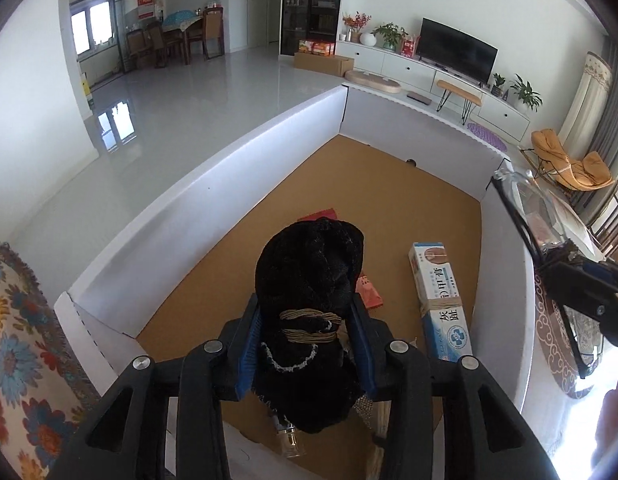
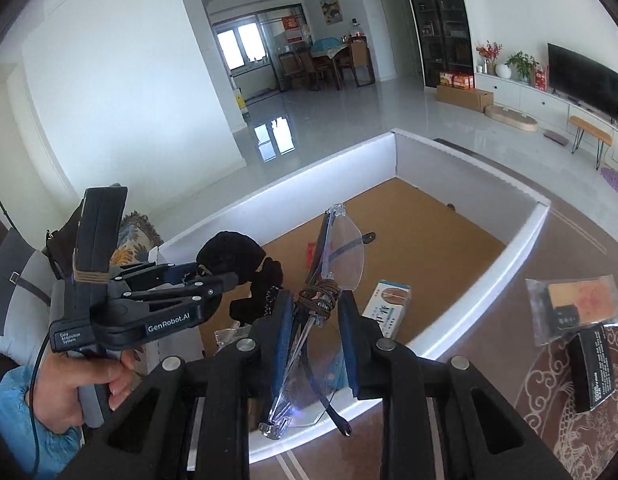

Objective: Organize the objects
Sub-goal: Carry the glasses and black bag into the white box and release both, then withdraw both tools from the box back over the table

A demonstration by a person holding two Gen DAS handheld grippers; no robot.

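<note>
The left hand-held gripper [image 1: 305, 320] clamps a black fabric bundle [image 1: 309, 280] above the white-walled box [image 1: 213, 216]; the right hand-held gripper [image 2: 313, 316] pinches folded clear glasses [image 2: 337, 252] over the box's near edge.

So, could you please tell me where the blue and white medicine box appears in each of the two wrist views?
Left wrist view: the blue and white medicine box lies lower right of centre, on the tray's cork floor, right of the black fabric bundle.
Right wrist view: it sits just right of centre, partly behind a fingertip.
Shared landmark: the white-walled tray.
</note>
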